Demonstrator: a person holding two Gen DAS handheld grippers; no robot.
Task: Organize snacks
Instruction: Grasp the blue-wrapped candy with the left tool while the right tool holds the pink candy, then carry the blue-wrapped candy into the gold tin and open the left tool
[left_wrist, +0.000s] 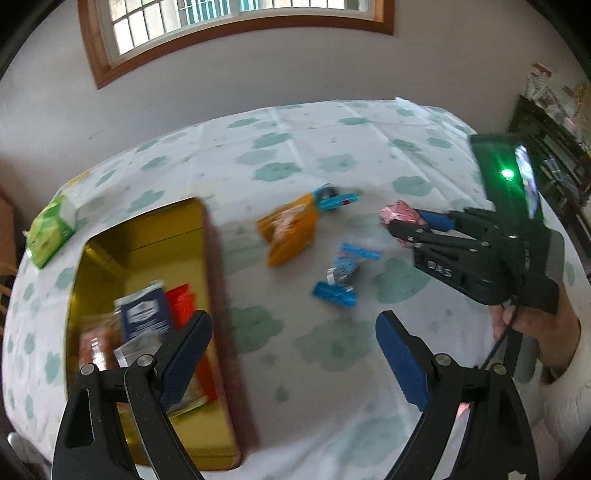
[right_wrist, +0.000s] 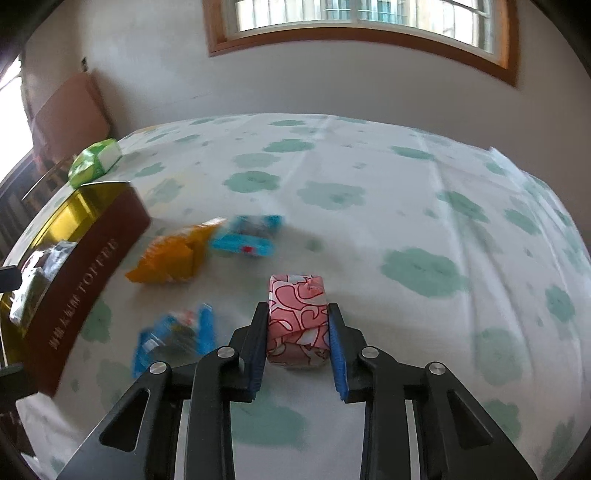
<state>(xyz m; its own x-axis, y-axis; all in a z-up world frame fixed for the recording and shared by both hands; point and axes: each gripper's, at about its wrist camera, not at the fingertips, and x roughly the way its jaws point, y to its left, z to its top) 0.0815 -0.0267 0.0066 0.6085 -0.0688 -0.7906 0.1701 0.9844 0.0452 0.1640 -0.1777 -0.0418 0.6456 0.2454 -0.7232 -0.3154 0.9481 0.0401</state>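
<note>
My right gripper (right_wrist: 297, 325) is shut on a pink patterned candy block (right_wrist: 297, 314), its blue pads pressed on both sides; the left wrist view shows this pink block (left_wrist: 399, 214) in the right gripper (left_wrist: 400, 229) over the table. An orange packet (left_wrist: 290, 230) (right_wrist: 170, 258) lies mid-table with a blue-wrapped snack (left_wrist: 334, 197) (right_wrist: 245, 234) behind it and another blue-wrapped snack (left_wrist: 341, 275) (right_wrist: 175, 338) nearer. A gold-lined box (left_wrist: 147, 236) (right_wrist: 85, 251) holds several packets at the left. My left gripper (left_wrist: 291, 358) stands open and empty, between the box and the loose snacks.
The table wears a white cloth with green blotches (left_wrist: 332, 147) (right_wrist: 424, 229). A green tissue pack (left_wrist: 50, 232) (right_wrist: 96, 162) sits at the far left corner. A wall with a window is behind the table. A dark shelf (left_wrist: 554, 155) stands at the right. A hand (left_wrist: 532, 325) grips the right tool.
</note>
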